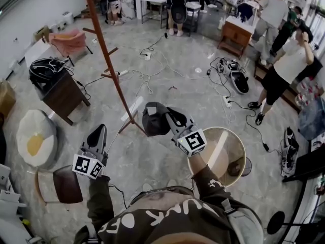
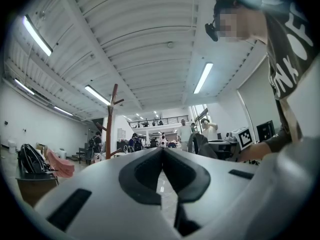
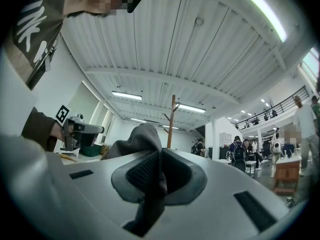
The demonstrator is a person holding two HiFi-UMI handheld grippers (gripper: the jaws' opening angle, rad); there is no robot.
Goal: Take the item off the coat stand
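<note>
The right claw (image 3: 160,153) is pinching a thin fold of the dark cap (image 3: 141,134), which hangs clear of the coat stand (image 1: 108,55). The left claw (image 2: 162,156) is pressed together on nothing. With so little cloth in the grip, a quick swing could let the cap slip to the floor (image 1: 167,80). Only the right gripper view shows that pinched fold. Only the head view shows the cap apart from the stand's pole.
</note>
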